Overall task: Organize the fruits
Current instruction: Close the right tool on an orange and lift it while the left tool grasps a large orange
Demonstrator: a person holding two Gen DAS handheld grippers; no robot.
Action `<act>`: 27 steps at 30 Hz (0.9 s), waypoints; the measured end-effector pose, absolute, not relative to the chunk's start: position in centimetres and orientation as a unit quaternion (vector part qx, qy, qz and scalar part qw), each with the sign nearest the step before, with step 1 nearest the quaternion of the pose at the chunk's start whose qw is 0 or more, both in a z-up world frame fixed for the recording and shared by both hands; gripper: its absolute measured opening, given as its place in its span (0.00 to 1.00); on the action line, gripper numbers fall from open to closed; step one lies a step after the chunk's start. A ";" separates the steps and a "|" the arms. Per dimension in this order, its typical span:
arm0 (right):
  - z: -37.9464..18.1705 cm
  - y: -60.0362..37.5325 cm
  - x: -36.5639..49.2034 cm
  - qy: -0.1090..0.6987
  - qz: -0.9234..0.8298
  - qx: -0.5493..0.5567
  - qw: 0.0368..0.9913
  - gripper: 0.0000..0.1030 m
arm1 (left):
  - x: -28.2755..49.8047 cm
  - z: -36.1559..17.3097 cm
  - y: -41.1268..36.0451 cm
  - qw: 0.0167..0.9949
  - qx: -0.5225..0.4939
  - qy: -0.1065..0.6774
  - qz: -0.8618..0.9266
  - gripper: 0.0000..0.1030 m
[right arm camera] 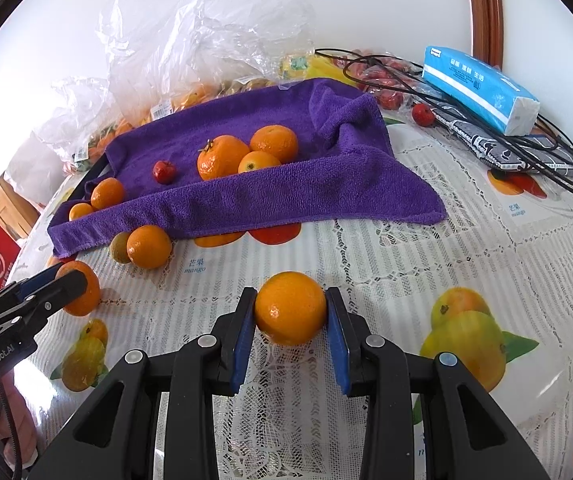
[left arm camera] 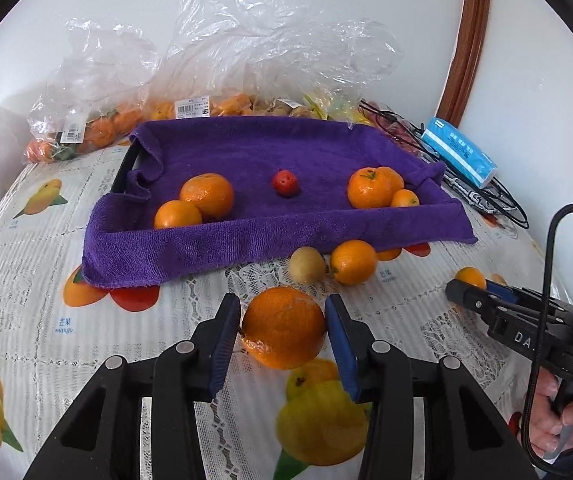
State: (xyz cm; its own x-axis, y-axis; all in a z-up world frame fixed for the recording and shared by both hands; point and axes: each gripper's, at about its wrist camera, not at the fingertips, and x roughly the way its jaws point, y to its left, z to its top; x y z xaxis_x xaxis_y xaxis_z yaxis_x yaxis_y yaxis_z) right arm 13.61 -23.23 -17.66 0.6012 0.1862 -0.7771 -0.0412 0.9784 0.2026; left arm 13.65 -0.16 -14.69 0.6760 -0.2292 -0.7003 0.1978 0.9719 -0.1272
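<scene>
orange fruit (left arm camera: 283, 327) between the left gripper's (left arm camera: 282, 320) blue pads, black arms | purple towel (left arm camera: 246, 152) ahead of it, with a tiny red fruit (left arm camera: 285, 183) on it | white lacy tablecloth (left arm camera: 26, 260) with yellow-orange mango prints | blue and white tissue pack (right arm camera: 482, 90) far right of the right gripper (right arm camera: 290, 312)

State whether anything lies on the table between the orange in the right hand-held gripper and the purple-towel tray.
Nothing visible does. From the orange in the right hand-held gripper bare tablecloth runs to the towel-lined tray. The loose orange and greenish fruit lie off to the left.
</scene>
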 end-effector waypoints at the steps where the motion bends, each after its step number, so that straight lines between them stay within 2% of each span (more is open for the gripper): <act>1: -17.7 -23.2 13.6 0.442 0.064 0.083 0.891 0.33 | 13.7 -14.7 -0.3 0.916 -0.017 0.384 -0.113 0.41; 6: -17.7 -23.2 13.6 0.443 0.065 0.083 0.890 0.33 | 14.1 -15.0 -0.1 0.916 -0.028 0.388 -0.102 0.42; 13: -17.7 -23.0 13.6 0.444 0.062 0.076 0.891 0.33 | 15.2 -15.9 1.9 0.901 -0.100 0.414 -0.084 0.42; 27: -17.6 -22.7 13.7 0.446 0.057 0.061 0.891 0.35 | 15.2 -15.9 2.2 0.902 -0.105 0.414 -0.067 0.42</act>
State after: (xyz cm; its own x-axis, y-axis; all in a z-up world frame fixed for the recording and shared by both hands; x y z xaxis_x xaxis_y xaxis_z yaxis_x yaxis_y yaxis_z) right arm 13.71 -22.65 -17.63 0.5961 0.1556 -0.7877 -0.0476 0.9862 0.1588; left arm 15.21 2.18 -15.91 0.6478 -0.2090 -0.7326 0.0343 0.9687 -0.2460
